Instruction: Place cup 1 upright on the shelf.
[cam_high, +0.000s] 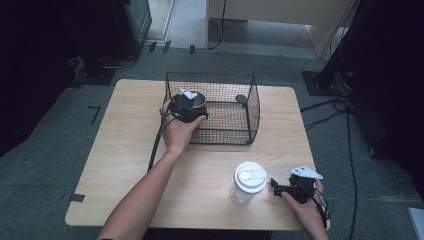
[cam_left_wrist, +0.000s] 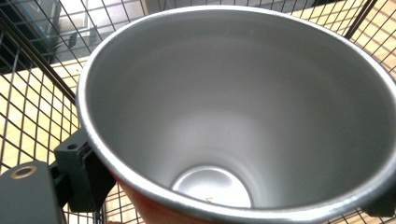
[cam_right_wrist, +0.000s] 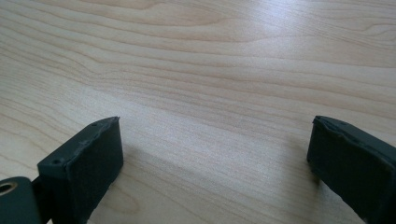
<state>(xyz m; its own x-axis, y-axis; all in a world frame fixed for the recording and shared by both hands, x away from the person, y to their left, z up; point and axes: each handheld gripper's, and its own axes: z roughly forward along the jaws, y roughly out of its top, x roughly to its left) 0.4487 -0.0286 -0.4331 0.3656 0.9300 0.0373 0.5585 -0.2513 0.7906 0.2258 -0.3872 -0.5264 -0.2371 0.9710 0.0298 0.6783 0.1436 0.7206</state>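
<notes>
A red metal cup with a bare steel inside is held upright in the left near corner of a black wire basket. My left gripper is shut on the cup, one jaw on each side of its rim. Wire mesh shows around the cup; whether it rests on the basket's bottom I cannot tell. My right gripper stands open low over the bare wood, right of a clear plastic cup with a white lid.
The light wooden table has its front edge close to the right hand. A small dark object lies in the basket's far right corner. Cables and dark stands are on the grey floor around the table.
</notes>
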